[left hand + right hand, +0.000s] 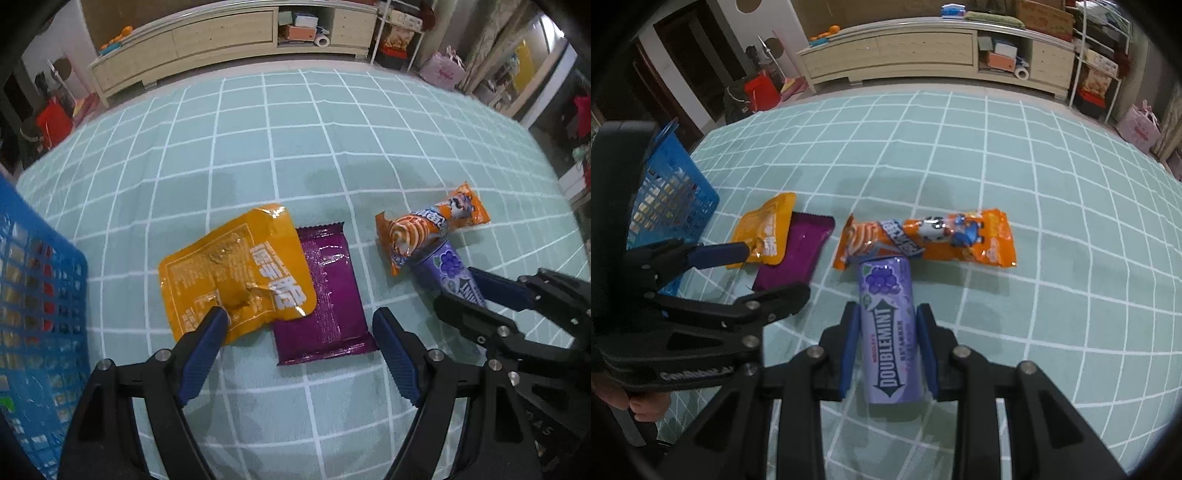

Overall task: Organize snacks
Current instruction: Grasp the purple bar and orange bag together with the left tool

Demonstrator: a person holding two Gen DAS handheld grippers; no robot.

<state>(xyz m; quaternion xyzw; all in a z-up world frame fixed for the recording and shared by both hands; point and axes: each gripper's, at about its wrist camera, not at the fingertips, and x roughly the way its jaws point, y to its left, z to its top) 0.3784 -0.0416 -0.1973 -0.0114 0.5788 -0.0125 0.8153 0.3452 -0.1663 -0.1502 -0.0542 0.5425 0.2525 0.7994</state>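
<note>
Snacks spread on a pale green checked cloth (258, 147). Purple Doublemint tube (889, 332) lying flat, clamped between the two blue pads of the right gripper (889, 347), far end touching an orange cartoon-printed packet (945, 240). Left of these, a yellow pouch (236, 273) partly overlapping a purple wrapper (328, 295). Left gripper (299, 321) hanging above both, jaws spread wide and holding nothing, one fingertip (216, 317) at the pouch's near edge, the other beside the wrapper's corner. Blue mesh basket (40, 295) at far left, more packets inside.
</note>
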